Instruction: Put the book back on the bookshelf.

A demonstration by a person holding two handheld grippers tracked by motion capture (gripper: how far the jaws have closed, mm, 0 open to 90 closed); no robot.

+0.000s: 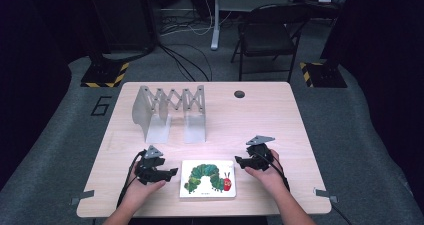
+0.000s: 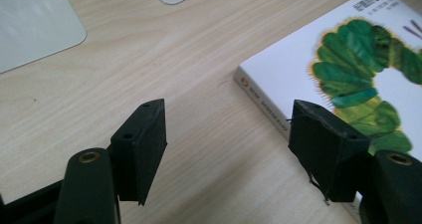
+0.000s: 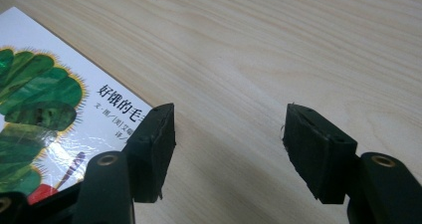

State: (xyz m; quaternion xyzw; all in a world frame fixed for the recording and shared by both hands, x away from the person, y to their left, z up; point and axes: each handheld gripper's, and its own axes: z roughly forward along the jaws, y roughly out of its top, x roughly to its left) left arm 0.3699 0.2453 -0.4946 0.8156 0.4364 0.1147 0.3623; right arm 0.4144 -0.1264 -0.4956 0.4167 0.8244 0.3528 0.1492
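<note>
Item: picture book [image 1: 208, 178], one copy, lying flat and closed on the tabletop [image 1: 280, 120], at the near edge, midway between the two hands.

Progress, as judged: early stage. The book is untouched and not lifted; neither pair of tongs has a hold on it. The metal book rack [image 1: 170, 112], an accordion-linked set of upright dividers at the far left of the tabletop, stands with nothing in it. If the work is to stand the book in that rack, the whole of it remains: gripping, lifting, carrying to the far left, setting upright.

Left tongs [image 1: 170, 172]: just left of the book, jaws parted at a middling width, nothing between them but bare wood; in the left gripper view [image 2: 226, 134] one jaw stands over the book's spine edge without pressing on it.

Right tongs [image 1: 241, 161]: just right of the book, likewise parted and holding nothing; in the right gripper view [image 3: 229, 144] one jaw sits beside the cover's edge.

Condition of item: square format, thick board-like block, glossy white cover [image 3: 64, 109] bearing a green segmented caterpillar with a red head; dark printed title characters along one side; white spine [image 2: 263, 107] with small print. Corners look sound, cover flat.
</note>
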